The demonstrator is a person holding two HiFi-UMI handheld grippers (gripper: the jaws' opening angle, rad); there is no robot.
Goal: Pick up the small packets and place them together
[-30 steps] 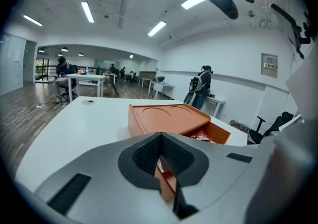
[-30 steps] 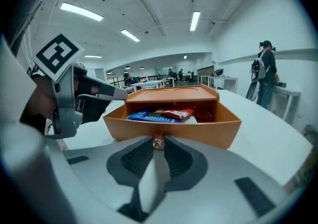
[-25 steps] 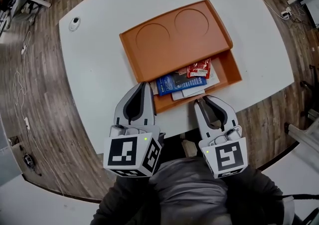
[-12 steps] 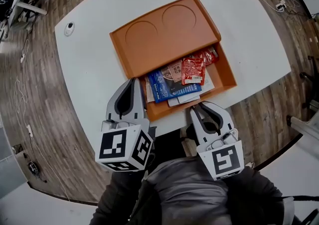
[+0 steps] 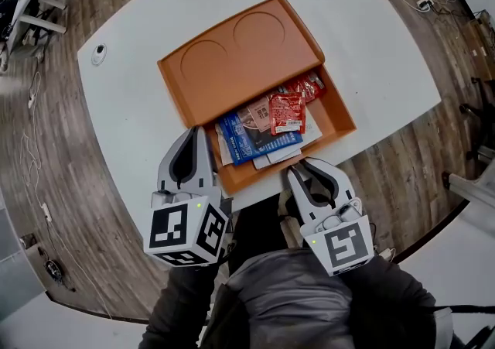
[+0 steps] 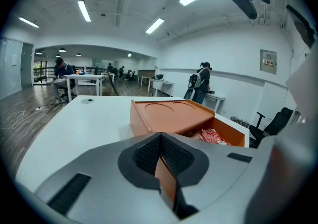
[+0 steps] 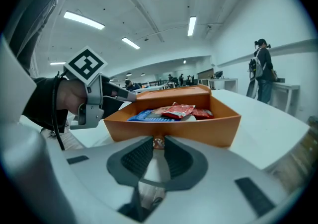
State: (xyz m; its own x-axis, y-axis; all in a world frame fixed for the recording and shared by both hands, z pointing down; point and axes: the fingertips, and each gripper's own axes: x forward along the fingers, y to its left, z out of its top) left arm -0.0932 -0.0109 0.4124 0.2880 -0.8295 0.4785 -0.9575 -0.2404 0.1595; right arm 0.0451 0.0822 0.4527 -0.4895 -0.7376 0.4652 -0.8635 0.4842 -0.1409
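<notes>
Since a second earlier, the sliding drawer (image 5: 341, 118) of the flat orange plastic box (image 5: 240, 61) had come further out, uncovering more of the small red and blue foil packets (image 5: 287, 111) heaped inside it. The right gripper (image 5: 300, 172) was closed on a small brownish round knob (image 7: 158, 142) at the drawer's front wall. The left gripper (image 5: 192, 134) lay just beside the box's near corner, pads pressed together and apparently empty; orange showed only through the gap behind them. Opening looked finished and picking not yet begun. Next, one gripper would need to let go, spread its jaws and reach in for a top packet.
</notes>
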